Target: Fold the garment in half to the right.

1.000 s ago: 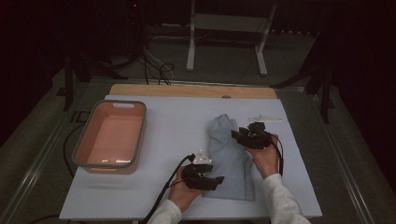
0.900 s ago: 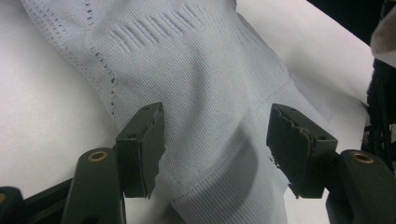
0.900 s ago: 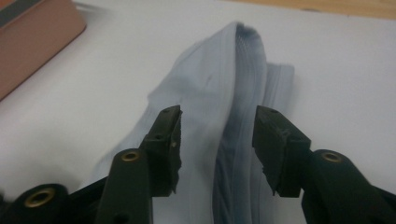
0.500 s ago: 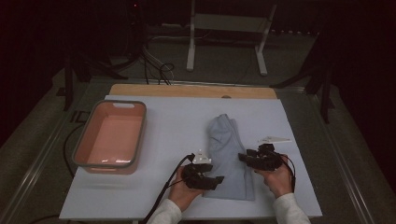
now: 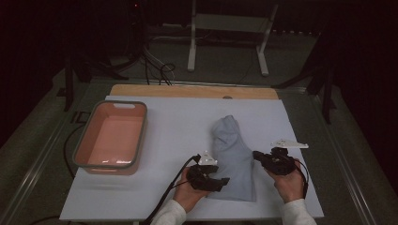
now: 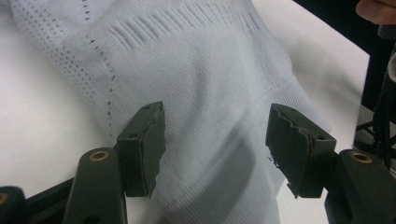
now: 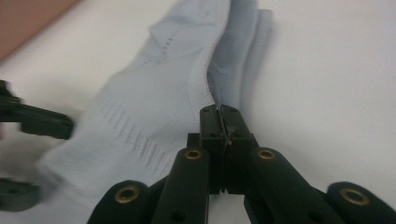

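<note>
A pale grey knitted cloth [image 5: 232, 154] lies lengthwise on the white table top [image 5: 178, 122]. My left gripper [image 5: 220, 182] is at its near left corner. In the left gripper view the jaws of my left gripper [image 6: 215, 140] stand open over the cloth [image 6: 210, 84], pads clear of it. My right gripper [image 5: 256, 155] points at the cloth's right edge. Its jaws have just been closing. In the right gripper view the pads of my right gripper [image 7: 219, 114] meet at the hem of the cloth [image 7: 154, 107]; I see no fabric between them.
A salmon-coloured tub [image 5: 82, 140] with a grey rim stands at the table's left, with nothing in it. A wooden strip [image 5: 192, 91] runs along the far edge. Beyond it are a white stand [image 5: 192, 42] and cables [image 5: 159, 70] on the floor.
My right hand has come down along the cloth's right side toward the near edge, and its jaws have closed. The left hand and the cloth have stayed put.
</note>
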The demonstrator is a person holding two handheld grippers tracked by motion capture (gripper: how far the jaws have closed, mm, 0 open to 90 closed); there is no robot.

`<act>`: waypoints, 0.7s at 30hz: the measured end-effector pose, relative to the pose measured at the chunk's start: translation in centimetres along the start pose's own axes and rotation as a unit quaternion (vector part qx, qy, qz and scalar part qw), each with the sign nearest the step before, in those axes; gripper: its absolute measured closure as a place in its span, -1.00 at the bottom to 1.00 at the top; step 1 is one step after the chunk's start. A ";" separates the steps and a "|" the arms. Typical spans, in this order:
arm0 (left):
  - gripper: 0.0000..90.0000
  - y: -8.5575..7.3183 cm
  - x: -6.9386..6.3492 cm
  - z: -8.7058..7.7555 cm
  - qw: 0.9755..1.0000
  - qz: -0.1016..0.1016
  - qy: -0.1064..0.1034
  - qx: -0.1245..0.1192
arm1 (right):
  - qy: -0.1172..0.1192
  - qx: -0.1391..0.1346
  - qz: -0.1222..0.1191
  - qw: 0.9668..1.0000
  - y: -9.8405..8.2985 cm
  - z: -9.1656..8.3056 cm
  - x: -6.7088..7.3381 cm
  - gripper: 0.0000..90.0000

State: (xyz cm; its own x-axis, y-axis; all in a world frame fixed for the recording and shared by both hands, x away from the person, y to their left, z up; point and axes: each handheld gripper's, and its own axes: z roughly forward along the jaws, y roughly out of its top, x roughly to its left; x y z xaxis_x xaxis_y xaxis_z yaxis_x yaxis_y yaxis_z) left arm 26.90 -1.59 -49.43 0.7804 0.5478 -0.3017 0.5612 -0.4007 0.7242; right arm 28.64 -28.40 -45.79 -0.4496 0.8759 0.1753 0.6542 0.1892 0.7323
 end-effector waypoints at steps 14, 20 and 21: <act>-0.15 -0.1 -0.1 0.3 1.000 0.002 -0.001 0.001 | -0.023 0.022 0.034 0.999 -2.5 -0.8 0.4 0.03; -0.16 -0.1 -0.2 0.4 1.000 0.001 -0.001 -0.001 | -0.018 0.066 0.033 0.997 -4.1 0.4 1.4 0.05; -0.17 -0.1 -0.2 0.2 1.000 0.002 -0.001 -0.001 | -0.023 0.072 0.028 0.997 -4.2 0.7 1.5 0.08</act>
State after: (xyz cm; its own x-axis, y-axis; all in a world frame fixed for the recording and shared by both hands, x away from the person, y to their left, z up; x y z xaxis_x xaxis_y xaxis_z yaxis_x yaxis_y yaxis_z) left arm 26.78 -1.80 -49.60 0.7831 0.5451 -0.2993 0.5571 -0.4010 0.7272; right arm 25.67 -27.60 -49.07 -0.3845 0.9053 0.1807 0.7595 0.1989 0.6194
